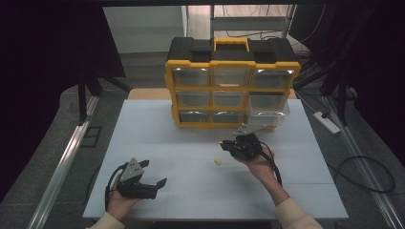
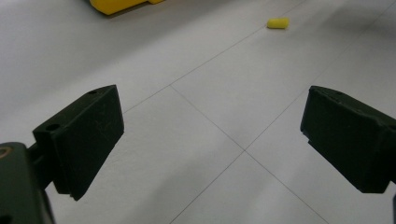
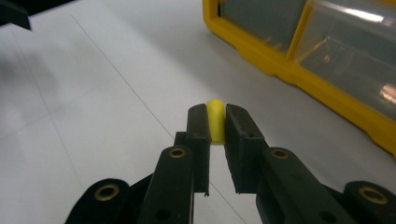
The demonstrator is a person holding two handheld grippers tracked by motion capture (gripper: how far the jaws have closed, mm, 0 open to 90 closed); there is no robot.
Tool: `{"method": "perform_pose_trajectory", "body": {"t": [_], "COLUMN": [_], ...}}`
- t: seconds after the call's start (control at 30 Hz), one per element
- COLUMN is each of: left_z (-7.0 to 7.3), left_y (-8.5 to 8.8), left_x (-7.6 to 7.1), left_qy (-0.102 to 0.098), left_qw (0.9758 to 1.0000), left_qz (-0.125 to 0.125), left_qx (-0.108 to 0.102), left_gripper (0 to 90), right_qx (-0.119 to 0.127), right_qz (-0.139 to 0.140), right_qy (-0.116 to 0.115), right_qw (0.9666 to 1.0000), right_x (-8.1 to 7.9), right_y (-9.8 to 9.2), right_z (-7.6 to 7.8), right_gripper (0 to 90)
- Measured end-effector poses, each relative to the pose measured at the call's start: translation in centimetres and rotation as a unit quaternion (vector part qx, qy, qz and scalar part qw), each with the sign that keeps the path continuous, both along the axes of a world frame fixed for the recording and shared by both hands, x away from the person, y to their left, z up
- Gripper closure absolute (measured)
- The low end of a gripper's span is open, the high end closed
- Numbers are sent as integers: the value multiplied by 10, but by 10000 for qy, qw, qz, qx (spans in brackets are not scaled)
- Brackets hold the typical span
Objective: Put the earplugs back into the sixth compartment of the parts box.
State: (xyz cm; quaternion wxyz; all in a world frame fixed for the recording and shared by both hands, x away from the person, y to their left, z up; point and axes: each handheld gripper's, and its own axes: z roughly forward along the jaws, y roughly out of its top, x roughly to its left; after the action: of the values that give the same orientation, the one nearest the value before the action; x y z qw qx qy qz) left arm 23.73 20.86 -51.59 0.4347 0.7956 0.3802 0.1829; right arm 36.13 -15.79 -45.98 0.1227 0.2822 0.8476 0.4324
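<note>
My right gripper (image 3: 215, 123) is shut on a small yellow foam piece (image 3: 215, 108), which is squeezed between its pads above the white table. In the high view that gripper (image 1: 228, 145) hangs in front of the yellow and black drawer organizer (image 1: 232, 86), its jaws pointing left. A second small yellow piece (image 1: 218, 162) lies loose on the table; the left gripper view has it far ahead (image 2: 278, 23). At the near left of the table my left gripper (image 1: 154, 172) is open with nothing between its fingers (image 2: 88, 135).
The organizer holds rows of clear drawers, and its bottom right drawer (image 1: 267, 117) is pulled out a little, close to the right gripper (image 3: 345, 51). The white table (image 1: 157, 124) has bare room at the left and middle. Cables and a power strip (image 1: 326, 122) lie on the floor.
</note>
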Motion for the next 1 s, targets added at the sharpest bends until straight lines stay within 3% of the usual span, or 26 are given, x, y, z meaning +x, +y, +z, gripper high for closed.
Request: {"method": "perform_pose_trajectory", "body": {"t": [0.33, 0.53, 1.0], "left_z": [0, 0, -1], "left_y": [0, 0, 0], "left_x": [0, 0, 1], "left_qy": [-1, -4, 5], "left_qw": [10000, 10000, 10000], "left_qz": [4, 10, -2], "left_qx": [-1, -4, 22], "left_gripper": [58, 58, 58], "right_qx": [592, 946, 1294], "right_qz": [30, 87, -67], "right_qy": [-300, -575, -1102], "right_qw": [9978, 9938, 9854], "right_x": [-13, -18, -29], "right_y": [-11, -17, -35], "right_z": [22, 39, 74], "right_gripper": [798, 797, 796]}}
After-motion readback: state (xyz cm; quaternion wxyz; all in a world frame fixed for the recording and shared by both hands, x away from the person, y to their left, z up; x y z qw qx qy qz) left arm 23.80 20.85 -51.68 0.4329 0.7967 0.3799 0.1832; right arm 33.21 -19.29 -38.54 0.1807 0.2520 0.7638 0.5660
